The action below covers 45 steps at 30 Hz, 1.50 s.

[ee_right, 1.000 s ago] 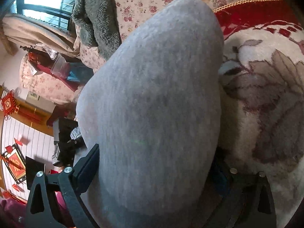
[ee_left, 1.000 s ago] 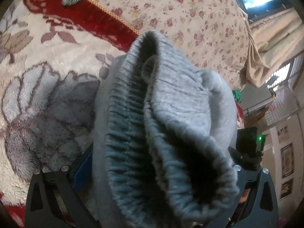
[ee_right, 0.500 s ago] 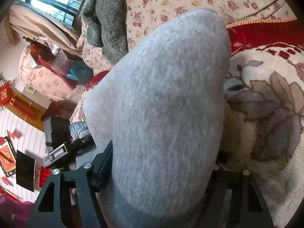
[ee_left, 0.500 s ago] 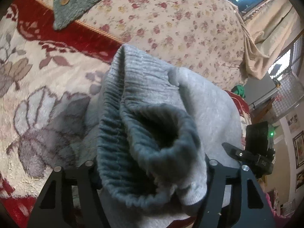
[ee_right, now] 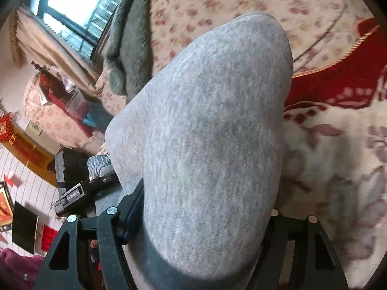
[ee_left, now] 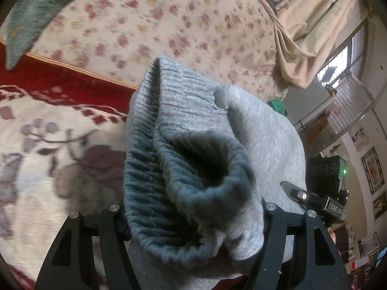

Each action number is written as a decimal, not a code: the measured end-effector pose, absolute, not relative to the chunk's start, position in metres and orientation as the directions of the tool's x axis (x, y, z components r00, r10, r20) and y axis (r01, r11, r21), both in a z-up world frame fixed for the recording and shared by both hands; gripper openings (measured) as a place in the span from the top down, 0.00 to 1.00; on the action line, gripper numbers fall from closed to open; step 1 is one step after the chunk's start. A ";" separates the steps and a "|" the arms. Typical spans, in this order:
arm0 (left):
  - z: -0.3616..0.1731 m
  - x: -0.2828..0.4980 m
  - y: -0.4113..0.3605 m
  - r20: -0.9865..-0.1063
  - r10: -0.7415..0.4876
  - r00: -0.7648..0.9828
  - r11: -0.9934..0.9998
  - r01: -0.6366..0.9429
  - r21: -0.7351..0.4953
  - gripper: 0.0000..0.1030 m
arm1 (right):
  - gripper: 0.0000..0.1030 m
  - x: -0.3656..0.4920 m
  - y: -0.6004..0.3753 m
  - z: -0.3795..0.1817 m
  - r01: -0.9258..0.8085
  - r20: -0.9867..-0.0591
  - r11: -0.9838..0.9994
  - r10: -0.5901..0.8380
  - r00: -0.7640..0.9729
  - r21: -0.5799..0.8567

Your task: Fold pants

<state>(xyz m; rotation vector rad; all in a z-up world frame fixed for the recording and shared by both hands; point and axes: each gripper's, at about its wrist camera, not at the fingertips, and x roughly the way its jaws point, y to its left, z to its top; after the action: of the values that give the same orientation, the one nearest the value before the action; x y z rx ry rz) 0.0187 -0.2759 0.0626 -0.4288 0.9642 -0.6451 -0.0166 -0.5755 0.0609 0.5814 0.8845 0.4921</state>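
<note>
Grey pants (ee_left: 193, 159) fill the left wrist view. Their ribbed elastic waistband bunches between the black fingers (ee_left: 113, 232) of my left gripper (ee_left: 193, 224), which is shut on it. In the right wrist view a smooth grey bulge of the pants (ee_right: 205, 133) rises between the fingers (ee_right: 113, 229) of my right gripper (ee_right: 200, 227), which is shut on it. Both hold the cloth lifted above the bed. The fingertips are hidden by fabric. The right gripper shows in the left wrist view (ee_left: 321, 200), and the left gripper in the right wrist view (ee_right: 77, 191).
Under the pants lies a cream and red flowered blanket (ee_left: 36, 145), also in the right wrist view (ee_right: 338, 145). Behind it is a floral quilt (ee_left: 157, 24) and a grey-green plush cloth (ee_right: 125, 48). Curtains (ee_left: 314, 24) and windows stand beyond.
Both grippers have closed in on the pants and risen, tilting toward the far quilt. The waistband has bunched tighter between the left fingers.
</note>
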 end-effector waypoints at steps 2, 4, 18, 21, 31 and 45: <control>0.054 0.022 -0.296 -0.628 -0.674 0.388 0.737 0.304 -0.603 0.34 | 0.27 -0.018 -0.592 0.055 -0.133 -0.583 0.747 0.605 0.543 0.651; 0.044 0.025 -0.312 -0.643 -0.668 0.373 0.743 0.295 -0.601 0.34 | 0.27 -0.019 -0.610 0.043 -0.101 -0.603 0.753 0.592 0.535 0.650; 0.027 0.019 -0.328 -0.707 -0.578 0.406 0.816 0.308 -0.490 0.14 | 0.14 -0.039 -0.651 0.006 0.061 -0.665 0.766 0.514 0.542 0.641; 0.044 0.010 -0.324 -0.709 -0.522 0.474 0.852 0.333 -0.405 0.12 | 0.14 -0.052 -0.643 0.024 0.084 -0.709 0.830 0.412 0.573 0.551; 0.094 -0.025 -0.331 -0.659 -0.353 0.664 0.930 0.325 -0.172 0.11 | 0.12 -0.095 -0.608 0.081 0.138 -0.680 0.925 0.153 0.718 0.354; 0.116 -0.063 -0.364 -0.604 -0.282 0.746 0.943 0.331 -0.031 0.11 | 0.09 -0.112 -0.564 0.101 0.145 -0.650 0.959 0.051 0.758 0.244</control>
<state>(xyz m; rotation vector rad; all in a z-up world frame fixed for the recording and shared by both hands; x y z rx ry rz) -0.0628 -0.3641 0.1164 0.0797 0.6477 -0.3360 -0.1124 -0.5642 0.1012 0.2898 0.7106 -0.0521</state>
